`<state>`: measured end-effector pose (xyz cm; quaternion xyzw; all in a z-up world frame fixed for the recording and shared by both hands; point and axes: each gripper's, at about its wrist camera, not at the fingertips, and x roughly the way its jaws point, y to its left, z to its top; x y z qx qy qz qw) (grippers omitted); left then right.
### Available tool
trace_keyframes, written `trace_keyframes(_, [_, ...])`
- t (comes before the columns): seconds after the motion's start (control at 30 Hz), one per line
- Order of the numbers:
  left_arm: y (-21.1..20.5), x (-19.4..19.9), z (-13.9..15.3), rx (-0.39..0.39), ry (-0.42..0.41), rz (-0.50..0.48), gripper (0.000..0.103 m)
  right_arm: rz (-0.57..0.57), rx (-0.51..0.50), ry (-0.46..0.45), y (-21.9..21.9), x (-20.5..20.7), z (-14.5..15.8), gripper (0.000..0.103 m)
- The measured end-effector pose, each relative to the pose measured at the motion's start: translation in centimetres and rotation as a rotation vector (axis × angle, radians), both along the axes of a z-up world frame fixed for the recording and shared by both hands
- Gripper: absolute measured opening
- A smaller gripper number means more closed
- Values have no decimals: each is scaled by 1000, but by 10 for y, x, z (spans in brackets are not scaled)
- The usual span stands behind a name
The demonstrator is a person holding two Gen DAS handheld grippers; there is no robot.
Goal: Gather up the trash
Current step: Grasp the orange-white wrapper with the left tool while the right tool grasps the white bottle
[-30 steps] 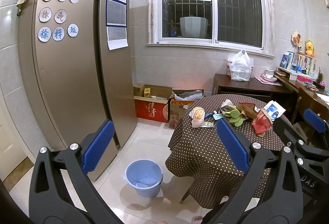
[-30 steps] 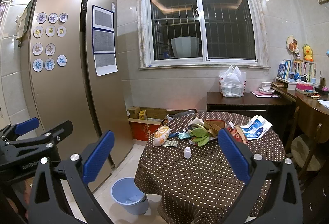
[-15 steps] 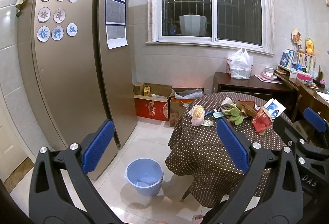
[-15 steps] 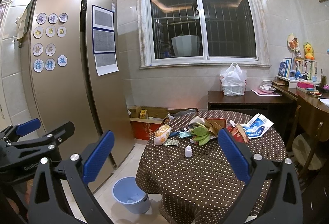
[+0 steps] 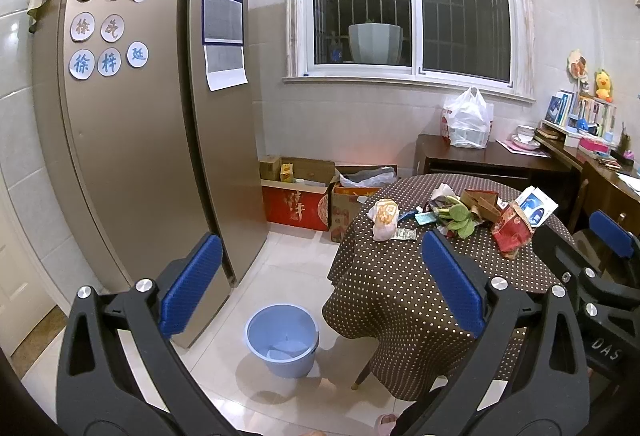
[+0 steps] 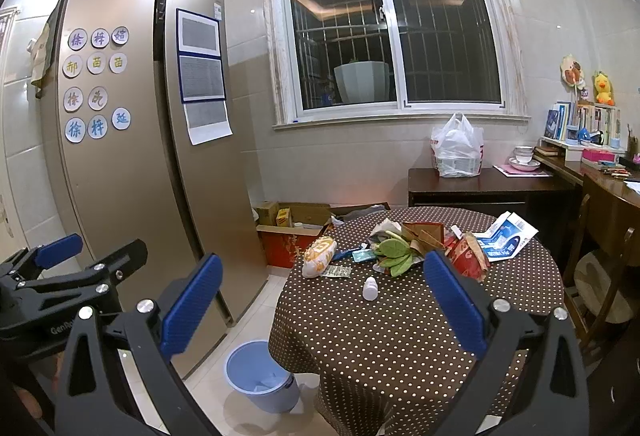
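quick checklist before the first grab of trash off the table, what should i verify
1. Left claw open with nothing held: ok.
2. Right claw open with nothing held: ok.
3. Round light-blue plastic bucket upright on the floor beside the table, mouth unobstructed: ok.
4. Trash within reach on the brown polka-dot tablecloth: not ok, both claws are short of the table.
5. Small white plastic bottle stands apart from the pile, nearest the front edge, clear for a grasp: ok.
6. Whether the green leaves are tangled with the wrappers around them: cannot tell.
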<state>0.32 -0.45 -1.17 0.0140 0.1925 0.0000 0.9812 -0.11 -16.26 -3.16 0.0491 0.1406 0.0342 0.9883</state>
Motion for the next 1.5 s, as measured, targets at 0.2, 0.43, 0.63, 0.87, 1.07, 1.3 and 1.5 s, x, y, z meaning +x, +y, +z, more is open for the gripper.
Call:
trace_keyframes(0.2, [-2, 7, -3, 8, 25, 3, 98, 22, 39, 39, -9, 10, -7, 99])
trace_keyframes(0.43, [-3, 25, -16, 3, 110, -16, 98, -19, 62, 102, -26, 23, -25, 99])
trace_keyframes(0.63, [-12, 50, -39, 0, 196, -62, 98, -79, 78, 166, -48, 42, -50, 99])
trace_keyframes(0.87, [-29, 106, -71, -6, 281, -130, 98, -110, 74, 262, -63, 93, -82, 99])
trace_keyframes(1.07, [-45, 188, -101, 14, 325, -186, 97, -99, 97, 348, -65, 162, -110, 99])
trace_keyframes(1.3, [-61, 284, -130, 40, 406, -256, 86, -67, 48, 511, -54, 251, -143, 69])
trace_keyframes(1.5, [-77, 334, -147, 41, 532, -324, 80, -67, 49, 690, -59, 291, -163, 44])
